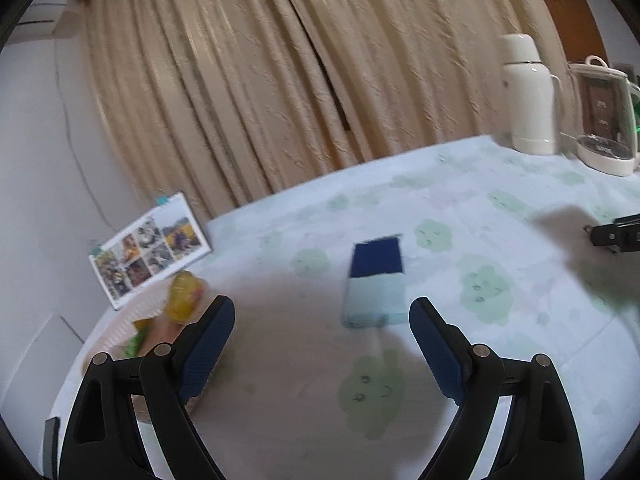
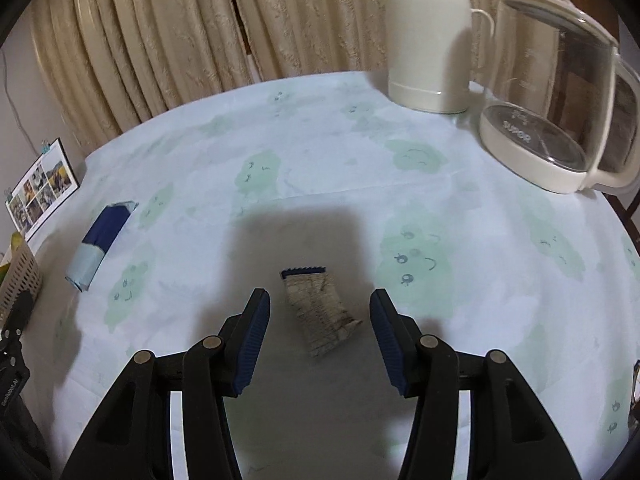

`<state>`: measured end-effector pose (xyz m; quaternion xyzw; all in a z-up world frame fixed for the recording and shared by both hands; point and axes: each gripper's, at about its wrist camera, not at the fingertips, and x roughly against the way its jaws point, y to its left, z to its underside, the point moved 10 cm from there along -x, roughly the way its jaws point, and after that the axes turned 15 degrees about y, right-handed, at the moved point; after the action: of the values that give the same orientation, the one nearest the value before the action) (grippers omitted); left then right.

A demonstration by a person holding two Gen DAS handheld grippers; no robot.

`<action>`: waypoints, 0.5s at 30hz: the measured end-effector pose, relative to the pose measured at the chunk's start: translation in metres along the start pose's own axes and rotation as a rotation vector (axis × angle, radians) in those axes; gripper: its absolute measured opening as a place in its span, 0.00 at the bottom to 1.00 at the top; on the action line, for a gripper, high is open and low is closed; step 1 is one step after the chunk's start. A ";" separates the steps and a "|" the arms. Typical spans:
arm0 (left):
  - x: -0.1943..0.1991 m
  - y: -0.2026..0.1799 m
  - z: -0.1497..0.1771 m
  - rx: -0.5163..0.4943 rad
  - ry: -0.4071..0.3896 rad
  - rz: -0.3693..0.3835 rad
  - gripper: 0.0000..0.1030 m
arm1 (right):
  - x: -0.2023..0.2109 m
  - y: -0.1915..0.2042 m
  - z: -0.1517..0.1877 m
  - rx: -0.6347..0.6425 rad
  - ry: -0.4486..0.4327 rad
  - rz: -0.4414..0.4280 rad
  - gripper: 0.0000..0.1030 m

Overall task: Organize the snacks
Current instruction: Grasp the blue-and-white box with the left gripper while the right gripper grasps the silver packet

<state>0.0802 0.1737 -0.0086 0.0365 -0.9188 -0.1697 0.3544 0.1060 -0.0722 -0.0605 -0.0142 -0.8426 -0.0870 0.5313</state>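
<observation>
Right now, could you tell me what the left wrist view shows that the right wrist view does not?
Only the left wrist view shows the yellow jelly cup in the basket and the open left gripper. Only the right wrist view shows the grey patterned snack packet lying between the open right gripper fingers. Both share the blue snack packet, photo card, white thermos, glass kettle and tablecloth.
</observation>
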 end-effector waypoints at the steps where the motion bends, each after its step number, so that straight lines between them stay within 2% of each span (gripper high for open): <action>1: -0.002 -0.003 0.000 0.000 0.013 0.019 0.87 | 0.000 0.000 0.000 0.006 0.001 0.005 0.45; 7: -0.015 -0.023 0.000 -0.037 0.087 0.115 0.87 | -0.002 0.000 -0.003 0.035 0.009 0.024 0.31; 10: -0.024 -0.031 -0.003 -0.044 0.132 0.178 0.86 | -0.002 0.001 -0.002 0.042 0.010 0.021 0.27; 15: -0.049 -0.023 -0.013 0.038 0.225 0.259 0.86 | -0.001 0.001 -0.003 0.034 0.005 -0.006 0.26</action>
<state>0.1240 0.1574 -0.0389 -0.0567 -0.8735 -0.1003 0.4731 0.1096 -0.0712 -0.0603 -0.0023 -0.8425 -0.0745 0.5335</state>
